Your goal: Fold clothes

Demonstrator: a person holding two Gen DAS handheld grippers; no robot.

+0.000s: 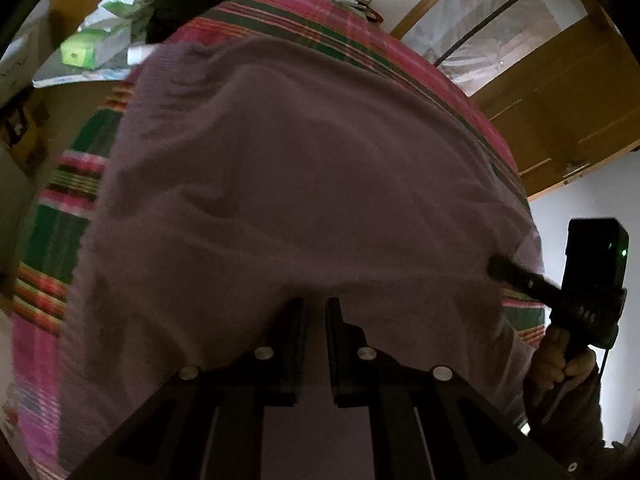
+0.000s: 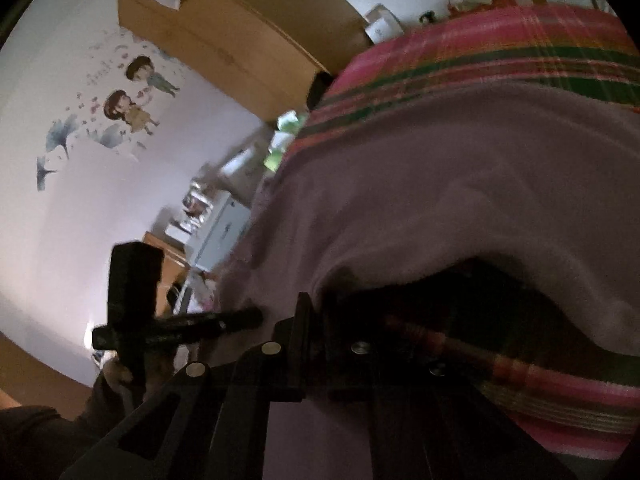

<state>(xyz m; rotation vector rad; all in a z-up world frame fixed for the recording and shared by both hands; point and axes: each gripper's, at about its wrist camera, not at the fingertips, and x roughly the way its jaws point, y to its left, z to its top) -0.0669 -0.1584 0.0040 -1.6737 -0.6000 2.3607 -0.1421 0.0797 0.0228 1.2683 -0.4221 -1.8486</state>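
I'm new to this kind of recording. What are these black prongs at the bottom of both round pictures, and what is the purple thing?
There is no robot. A person holds a two-finger gripper in each hand, each with a fisheye camera looking along its fingers. The left gripper pinches the near edge of a mauve garment, spread over a striped pink-and-green cloth. The right gripper is closed on that garment's edge too, lifting it slightly. Each camera also catches the other gripper at its side.
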